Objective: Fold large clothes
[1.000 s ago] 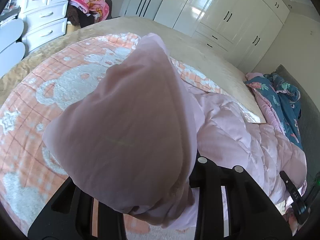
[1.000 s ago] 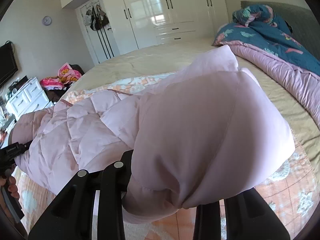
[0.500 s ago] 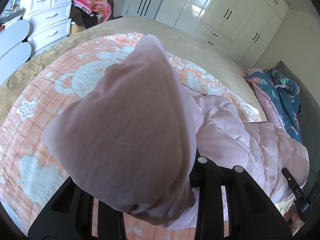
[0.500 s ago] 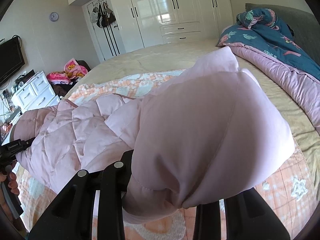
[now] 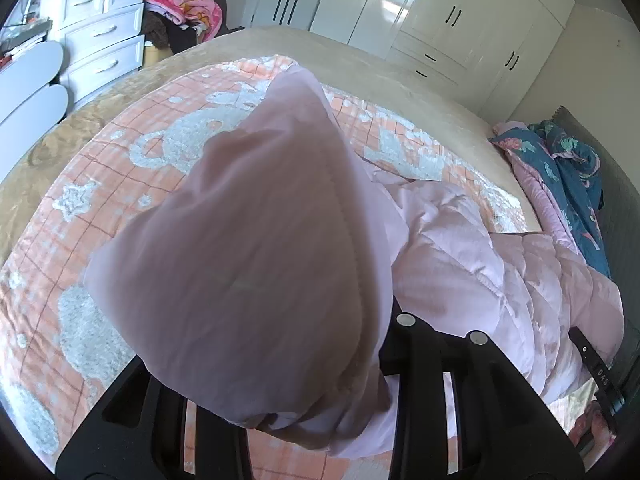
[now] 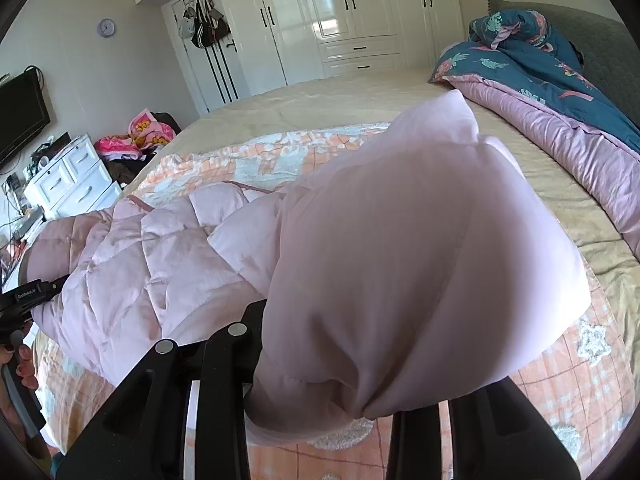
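A pale pink quilted jacket (image 5: 480,264) hangs between both grippers above the bed. In the left wrist view a puffed, smooth part of it bulges over my left gripper (image 5: 304,400), which is shut on the fabric, its fingertips hidden. The right wrist view has the same jacket (image 6: 160,264) stretching off to the left. My right gripper (image 6: 332,392) is shut on another puffed end, fingertips covered. Each view catches the other gripper at its edge, gripping the far end: the right gripper (image 5: 600,376) and the left gripper (image 6: 28,296).
An orange and white checked blanket (image 5: 80,240) covers the beige bed (image 6: 340,96) below the jacket. A blue and pink duvet (image 6: 540,64) lies by the headboard. White drawers (image 5: 100,36), a pile of clothes (image 5: 180,4) and wardrobes (image 6: 340,8) stand beyond the bed.
Both grippers have drawn back across the bed with the jacket still held. More of the checked blanket shows under them. The grip on the fabric looks the same.
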`<state>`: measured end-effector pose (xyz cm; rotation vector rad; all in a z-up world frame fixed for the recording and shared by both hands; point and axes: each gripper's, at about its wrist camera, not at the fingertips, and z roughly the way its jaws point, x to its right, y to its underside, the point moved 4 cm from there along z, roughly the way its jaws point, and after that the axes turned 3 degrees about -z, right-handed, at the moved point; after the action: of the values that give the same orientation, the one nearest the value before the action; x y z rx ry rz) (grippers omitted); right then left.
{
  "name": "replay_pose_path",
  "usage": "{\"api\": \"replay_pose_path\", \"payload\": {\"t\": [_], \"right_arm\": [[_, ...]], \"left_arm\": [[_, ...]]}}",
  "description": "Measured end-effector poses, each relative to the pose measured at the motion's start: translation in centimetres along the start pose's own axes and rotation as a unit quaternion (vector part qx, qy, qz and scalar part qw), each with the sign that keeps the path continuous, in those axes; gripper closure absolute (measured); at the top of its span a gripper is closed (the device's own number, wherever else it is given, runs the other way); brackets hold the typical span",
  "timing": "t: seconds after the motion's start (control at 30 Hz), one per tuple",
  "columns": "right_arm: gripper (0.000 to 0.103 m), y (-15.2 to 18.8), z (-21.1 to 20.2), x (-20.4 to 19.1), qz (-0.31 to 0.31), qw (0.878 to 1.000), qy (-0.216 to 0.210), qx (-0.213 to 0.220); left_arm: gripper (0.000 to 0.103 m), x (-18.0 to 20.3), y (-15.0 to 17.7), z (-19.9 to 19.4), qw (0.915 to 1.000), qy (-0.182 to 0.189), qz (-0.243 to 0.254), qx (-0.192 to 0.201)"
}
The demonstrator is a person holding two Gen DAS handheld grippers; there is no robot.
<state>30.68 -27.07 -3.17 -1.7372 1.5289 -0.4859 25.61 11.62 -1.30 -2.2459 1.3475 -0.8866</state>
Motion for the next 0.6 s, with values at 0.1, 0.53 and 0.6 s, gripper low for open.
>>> {"api": "replay_pose_path", "payload": {"t": [0.1,0.53,0.6], "right_arm": [[0.073,0.2,-0.3,-0.1,-0.001,1.0,0.0,0.0],[0.073,2.0,-1.5,0.1,0.007,1.0,-0.005,-0.007],[0.073,2.1,-1.8,0.1,0.009,1.0,-0.005,-0.008]], "left_arm": [[0.078,-0.2,0.4,-0.3,1.0,0.0,0.001,-0.001],[0.077,-1.1,2.0,-1.2,0.9999,-0.004,0.004,-0.009],[0.077,-1.1,2.2,-1.4,0.9999,-0.004,0.005,-0.009]]}}
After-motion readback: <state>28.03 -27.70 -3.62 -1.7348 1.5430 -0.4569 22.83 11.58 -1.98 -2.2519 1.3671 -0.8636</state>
